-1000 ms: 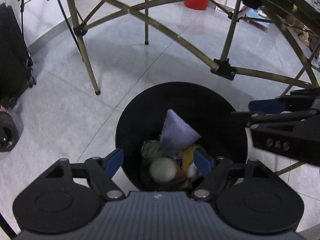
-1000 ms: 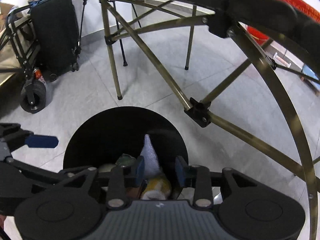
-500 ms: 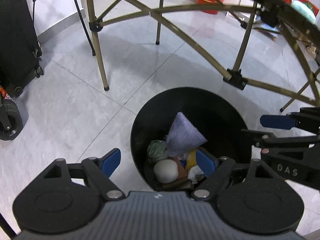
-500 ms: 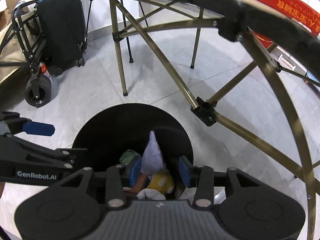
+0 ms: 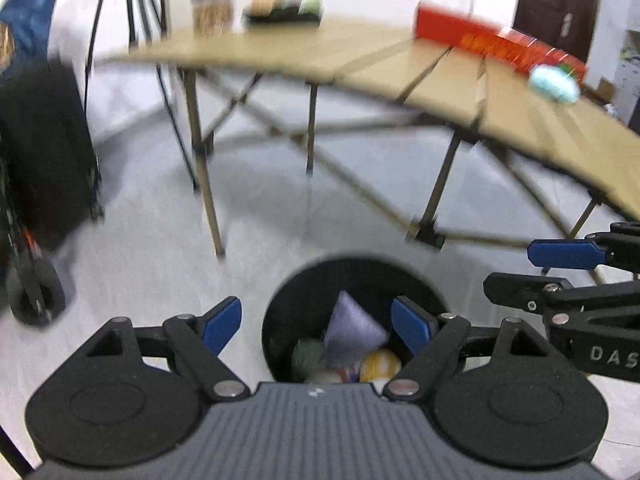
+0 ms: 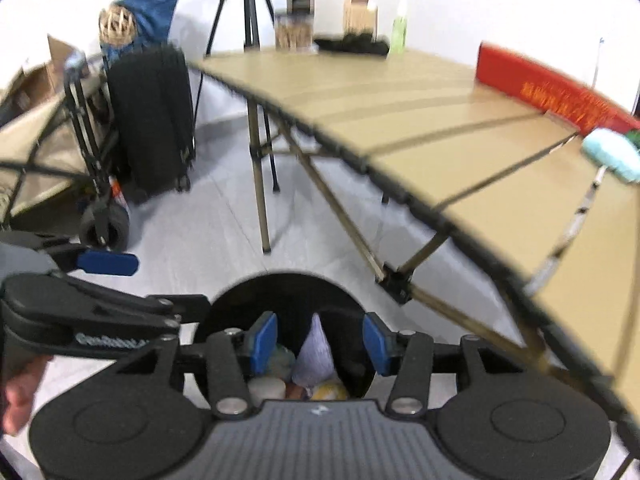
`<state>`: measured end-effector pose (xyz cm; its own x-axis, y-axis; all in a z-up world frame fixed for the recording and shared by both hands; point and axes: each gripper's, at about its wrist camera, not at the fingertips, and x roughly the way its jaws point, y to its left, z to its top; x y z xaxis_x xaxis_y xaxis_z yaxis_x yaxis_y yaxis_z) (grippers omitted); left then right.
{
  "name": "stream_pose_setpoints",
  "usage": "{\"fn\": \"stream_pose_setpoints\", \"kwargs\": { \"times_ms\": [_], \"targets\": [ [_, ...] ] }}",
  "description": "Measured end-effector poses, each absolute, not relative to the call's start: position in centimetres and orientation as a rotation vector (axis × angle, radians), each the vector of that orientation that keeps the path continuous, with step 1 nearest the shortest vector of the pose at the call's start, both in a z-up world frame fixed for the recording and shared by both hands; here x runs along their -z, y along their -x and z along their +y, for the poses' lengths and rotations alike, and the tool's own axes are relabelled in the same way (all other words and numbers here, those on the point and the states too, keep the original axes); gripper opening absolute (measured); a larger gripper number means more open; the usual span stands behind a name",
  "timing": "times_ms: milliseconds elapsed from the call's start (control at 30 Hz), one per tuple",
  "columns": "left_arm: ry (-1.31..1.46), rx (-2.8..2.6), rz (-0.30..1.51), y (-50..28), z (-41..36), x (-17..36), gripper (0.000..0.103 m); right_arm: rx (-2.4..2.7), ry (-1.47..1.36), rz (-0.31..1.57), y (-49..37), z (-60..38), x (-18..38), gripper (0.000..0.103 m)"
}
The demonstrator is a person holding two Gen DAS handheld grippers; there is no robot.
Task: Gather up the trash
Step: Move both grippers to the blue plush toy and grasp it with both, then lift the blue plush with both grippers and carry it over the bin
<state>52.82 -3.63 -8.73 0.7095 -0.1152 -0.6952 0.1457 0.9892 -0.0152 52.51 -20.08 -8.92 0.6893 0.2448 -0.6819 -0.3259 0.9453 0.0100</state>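
Observation:
A black round bin point(image 5: 280, 320) point(image 6: 240, 300) stands on the grey floor by the folding table. It holds a lavender cloth-like piece point(image 5: 352, 332) point(image 6: 316, 352), a yellow item point(image 5: 380, 364), a green crumpled item point(image 5: 308, 354) and a pale round item point(image 6: 266, 390). My left gripper point(image 5: 316, 324) hangs above the bin's left side, open and holding nothing. My right gripper point(image 6: 320, 338) hangs over the bin with its blue pads apart and nothing between them. Each gripper shows side-on in the other view: the right gripper point(image 5: 532, 272), the left gripper point(image 6: 152, 284).
The tan slatted table point(image 5: 360, 56) point(image 6: 400, 100) carries a red box point(image 5: 500, 44), a light blue duster point(image 6: 612, 154), a jar, a box and a green bottle at its far end. A black suitcase point(image 6: 152, 120), a wheeled cart point(image 6: 104, 224) and a tripod point(image 6: 244, 4) stand left. A hand point(image 6: 16, 392) holds the left gripper.
Both grippers have risen away from the bin and tilted up, so the tabletop has come into view. The right jaws have widened. The trash in the bin has not moved.

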Motion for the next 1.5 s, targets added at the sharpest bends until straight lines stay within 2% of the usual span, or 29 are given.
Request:
{"fn": "stream_pose_setpoints", "kwargs": {
  "times_ms": [133, 200, 300, 400, 500, 600, 733, 800, 833, 967, 1000, 1033, 1067, 1100, 1133, 1333, 1500],
  "targets": [
    [-0.026, 0.209, 0.575, -50.4, -5.7, 4.2, 0.084, -0.306, 0.060, 0.599, -49.7, -23.3, 3.8, 0.047],
    [0.034, 0.267, 0.521, -50.2, -6.8, 2.0, 0.085, -0.274, -0.007, 0.502, -49.0, -26.6, 0.8, 0.055],
    [0.052, 0.327, 0.473, -51.7, -9.7, -0.6, 0.087, -0.137, -0.087, 0.365, -49.2, -32.5, -2.1, 0.077],
    [0.030, 0.377, 0.473, -55.2, -14.3, -2.7, 0.087, 0.002, -0.176, 0.369, -52.9, -39.3, -3.5, 0.078],
    [0.048, 0.457, 0.492, -60.5, -19.4, -3.9, 0.089, 0.034, -0.247, 0.426, -58.6, -45.0, -3.9, 0.076],
    [0.051, 0.558, 0.548, -67.2, -24.5, -3.1, 0.090, 0.030, -0.293, 0.517, -65.0, -49.3, -3.0, 0.070],
    [0.112, 0.563, 0.654, -74.8, -29.5, -0.3, 0.082, 0.026, -0.291, 0.563, -71.4, -52.2, -0.1, 0.067],
    [0.113, 0.542, 0.689, -76.9, -31.2, 0.7, 0.075, 0.019, -0.329, 0.577, -73.6, -52.5, 1.5, 0.067],
    [0.105, 0.536, 0.705, -77.7, -32.0, 1.2, 0.075, 0.006, -0.351, 0.584, -74.4, -52.5, 2.3, 0.067],
    [0.113, 0.549, 0.767, -79.1, -33.1, 3.4, 0.070, -0.046, -0.393, 0.630, -77.3, -52.7, 5.0, 0.054],
    [0.114, 0.553, 0.766, -79.0, -33.1, 3.7, 0.067, -0.062, -0.415, 0.645, -77.7, -52.9, 5.7, 0.042],
    [0.100, 0.549, 0.744, -78.8, -33.3, 3.9, 0.064, -0.092, -0.454, 0.644, -77.7, -53.0, 6.0, 0.037],
    [0.085, 0.555, 0.730, -78.5, -33.7, 4.0, 0.056, -0.114, -0.493, 0.644, -77.5, -53.2, 6.4, 0.036],
    [0.081, 0.577, 0.731, -78.6, -34.0, 4.1, 0.037, -0.121, -0.504, 0.646, -77.5, -53.4, 6.5, 0.035],
    [0.087, 0.604, 0.742, -78.6, -34.2, 4.1, 0.027, -0.130, -0.511, 0.649, -77.5, -53.5, 6.6, 0.033],
    [0.098, 0.592, 0.728, -78.0, -34.2, 3.7, 0.023, -0.135, -0.525, 0.661, -76.3, -53.6, 6.0, 0.027],
    [0.104, 0.592, 0.676, -75.0, -31.8, 1.4, 0.022, -0.180, -0.553, 0.619, -73.0, -51.9, 4.0, 0.026]
  ]
}}
